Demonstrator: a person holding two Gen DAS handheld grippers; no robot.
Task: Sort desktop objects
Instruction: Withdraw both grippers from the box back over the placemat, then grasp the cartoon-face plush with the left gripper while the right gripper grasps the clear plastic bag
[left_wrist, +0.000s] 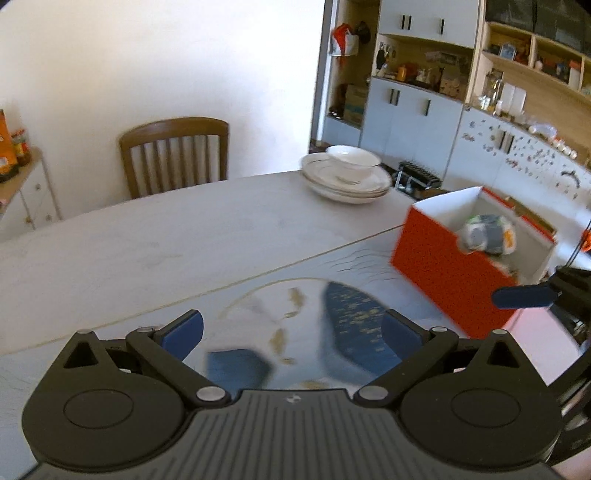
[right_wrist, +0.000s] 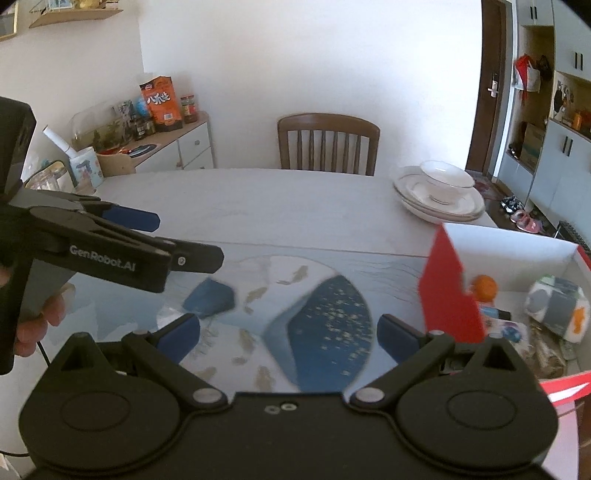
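Both grippers hang over a pale table (right_wrist: 258, 199) covered at the near end by a blue mat printed with fish (right_wrist: 325, 317). The left gripper (left_wrist: 291, 334) has its jaws spread wide with nothing between them, and just ahead of its left finger a small dark-blue object (left_wrist: 236, 365) — blurred, so its kind cannot be told — lies flat on the mat. The right gripper (right_wrist: 288, 334) is likewise wide apart and empty; from its camera the same blue object (right_wrist: 210, 297) sits on the mat below the left gripper's side-on fingers, and part of a hand (right_wrist: 37, 321) grips that tool's handle. To the right stands a red box with white inner walls (right_wrist: 448, 288), on the mat's right end. Inside it are an orange ball (right_wrist: 484, 287), a grey-and-white printed bundle (right_wrist: 554, 308) and some smaller packets. Farther back on the bare table, a stack of white plates with a bowl on top (right_wrist: 439, 192) sits near the far right corner — well apart from the box — and a wooden chair (right_wrist: 328, 144) stands behind the table.
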